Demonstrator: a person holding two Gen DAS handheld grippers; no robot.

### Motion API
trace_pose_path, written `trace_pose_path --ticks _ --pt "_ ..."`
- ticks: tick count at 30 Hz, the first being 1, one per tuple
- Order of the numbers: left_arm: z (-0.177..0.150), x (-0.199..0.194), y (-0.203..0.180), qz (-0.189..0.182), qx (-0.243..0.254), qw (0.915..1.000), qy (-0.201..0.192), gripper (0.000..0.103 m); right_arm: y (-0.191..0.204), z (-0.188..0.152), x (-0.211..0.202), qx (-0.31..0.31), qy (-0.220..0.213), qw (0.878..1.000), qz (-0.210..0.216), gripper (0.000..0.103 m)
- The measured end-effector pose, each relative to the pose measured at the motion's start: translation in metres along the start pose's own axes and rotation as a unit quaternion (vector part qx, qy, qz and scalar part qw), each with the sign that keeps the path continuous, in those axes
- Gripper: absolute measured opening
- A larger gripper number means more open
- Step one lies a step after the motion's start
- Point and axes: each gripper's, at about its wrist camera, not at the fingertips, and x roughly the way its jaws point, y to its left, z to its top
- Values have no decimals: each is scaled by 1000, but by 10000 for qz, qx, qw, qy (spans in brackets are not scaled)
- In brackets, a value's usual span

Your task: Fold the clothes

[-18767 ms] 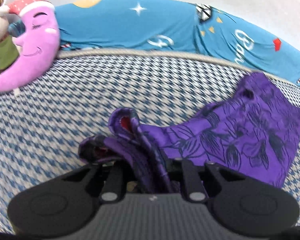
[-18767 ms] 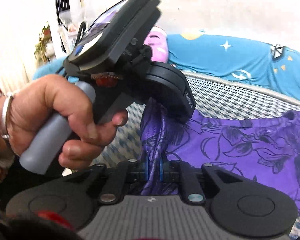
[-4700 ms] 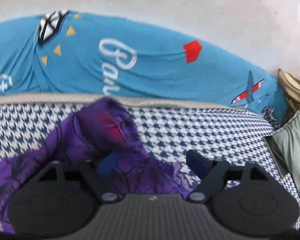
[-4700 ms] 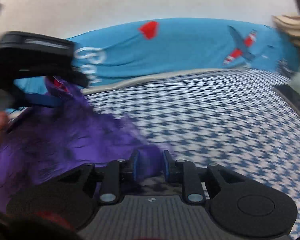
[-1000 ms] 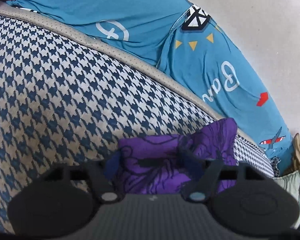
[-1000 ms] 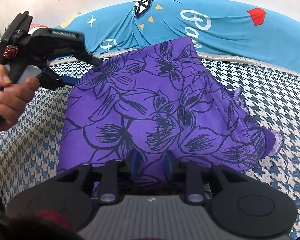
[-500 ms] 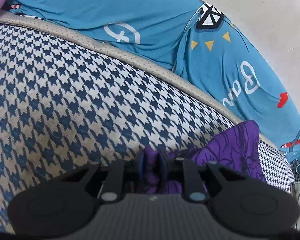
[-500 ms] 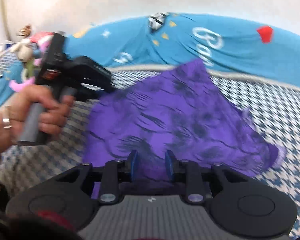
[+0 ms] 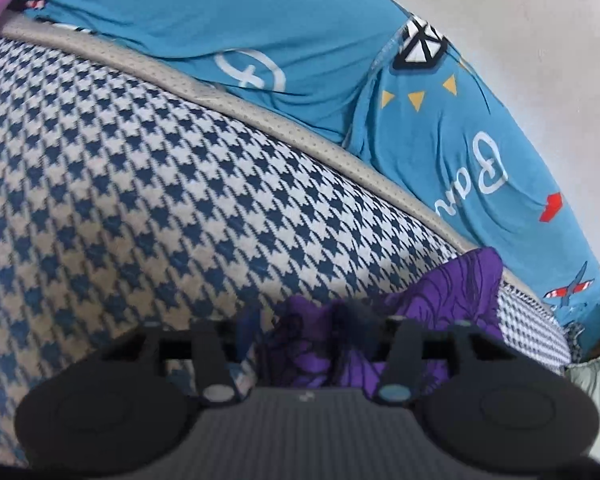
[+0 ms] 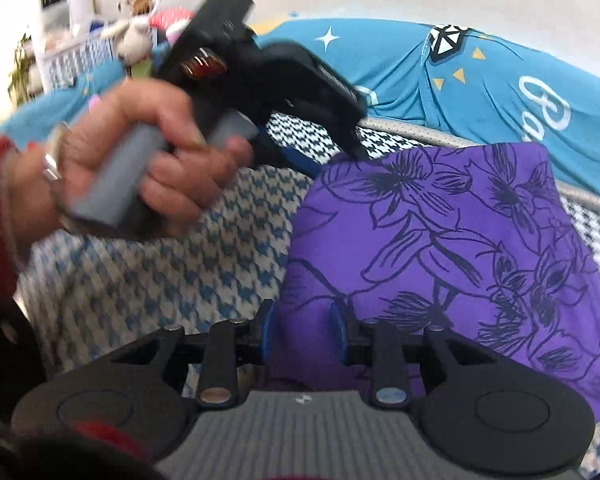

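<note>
Up close from the left wrist: left tool (image 9: 300,332) with jaws opening, a bunched corner of thin purple flower-print cloth (image 9: 452,296) loose between them, on a houndstooth-woven bed (image 9: 140,200). From the right wrist: right tool (image 10: 303,334) clamped on the cloth's (image 10: 460,248) near edge, flat smooth panel spread beyond; left hand (image 10: 132,156) around a grey handle.

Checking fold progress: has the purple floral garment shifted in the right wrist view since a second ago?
Yes. The purple floral garment now sits further right, exposing more houndstooth bed cover on its left.
</note>
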Motion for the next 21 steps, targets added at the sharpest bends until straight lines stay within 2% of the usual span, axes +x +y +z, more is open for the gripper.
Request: trace_pose_path --ticks 7,11,15,20,21 --pt "-7 -5 23 -237 -640 9971 344 67 -13 -9 -4 265 44 9996 30 29" --pt "-13 -4 25 -378 -864 9946 422 67 -17 -10 -5 320 50 9995 51 29" --pt "-19 -5 20 -552 -906 9934 442 57 -18 -8 -4 340 60 9994 59 29" --pt "-24 -6 9 -534 -674 9960 226 29 -18 -8 -3 355 58 9993 54 29" --pt "-24 -7 7 -516 -616 9966 164 27 -18 -8 -3 355 53 9993 52 29"
